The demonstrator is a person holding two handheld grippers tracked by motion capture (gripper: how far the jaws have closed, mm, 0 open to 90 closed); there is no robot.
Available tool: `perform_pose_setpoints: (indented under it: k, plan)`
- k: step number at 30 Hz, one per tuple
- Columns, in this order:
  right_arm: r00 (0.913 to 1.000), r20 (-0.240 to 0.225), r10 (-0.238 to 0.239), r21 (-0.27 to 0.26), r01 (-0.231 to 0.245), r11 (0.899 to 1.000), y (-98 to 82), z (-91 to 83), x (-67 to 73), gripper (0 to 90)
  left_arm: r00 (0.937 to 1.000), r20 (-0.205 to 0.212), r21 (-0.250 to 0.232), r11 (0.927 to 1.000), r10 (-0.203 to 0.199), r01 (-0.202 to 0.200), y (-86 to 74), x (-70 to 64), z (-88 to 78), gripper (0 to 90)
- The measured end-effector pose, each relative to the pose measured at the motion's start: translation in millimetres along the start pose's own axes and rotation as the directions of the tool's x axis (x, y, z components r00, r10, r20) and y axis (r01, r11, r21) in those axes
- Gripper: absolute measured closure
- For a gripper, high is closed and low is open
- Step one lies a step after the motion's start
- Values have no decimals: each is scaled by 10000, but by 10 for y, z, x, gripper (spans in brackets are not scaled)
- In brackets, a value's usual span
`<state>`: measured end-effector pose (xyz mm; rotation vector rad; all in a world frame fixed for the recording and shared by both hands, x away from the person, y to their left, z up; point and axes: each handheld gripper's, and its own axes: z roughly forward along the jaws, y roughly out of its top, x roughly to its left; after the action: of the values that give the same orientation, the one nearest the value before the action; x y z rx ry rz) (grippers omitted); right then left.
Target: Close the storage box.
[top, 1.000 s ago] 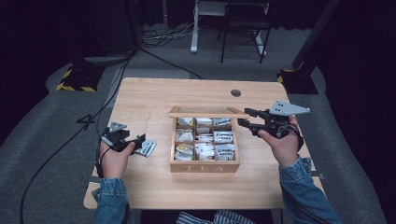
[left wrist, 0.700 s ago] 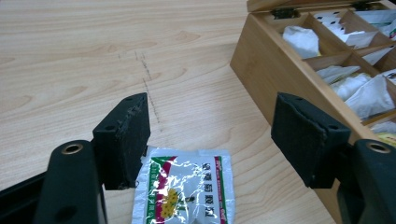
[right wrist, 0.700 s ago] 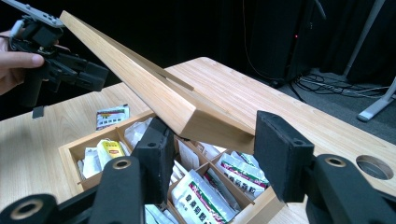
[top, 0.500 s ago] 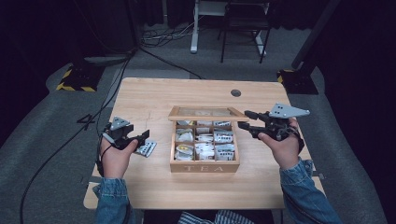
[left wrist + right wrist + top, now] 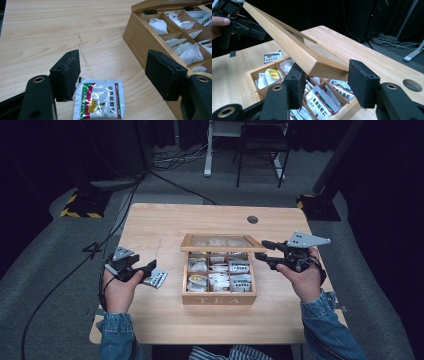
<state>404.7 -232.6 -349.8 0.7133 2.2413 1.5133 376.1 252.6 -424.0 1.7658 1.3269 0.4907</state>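
The right gripper has its jaws clamped on a corner of the lid, holding it tilted up over the box. The left gripper stands with jaws wide and empty; the packet lies flat on the bench just below and between them, nearer the left-hand jaw, the box wall by the other. To do this well, keep the lid steady and drop the jaws squarely over the packet. It is a crinkly foil sachet, white with green, red and a yellow flower
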Motion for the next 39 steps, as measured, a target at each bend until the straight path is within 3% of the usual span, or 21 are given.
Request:
perform_pose_setpoints:
  k: [20,39]
  plan:
    - [9999,-104,-51,754,58,9971,-100,-46,118,485,9997,-131,-8,9998,-211,211,-54,88,-74,293]
    - [9999,-110,124,1861,-101,9825,-315,-38,268,461,9999,41,3,9999,-151,151,-35,78,-22,293]
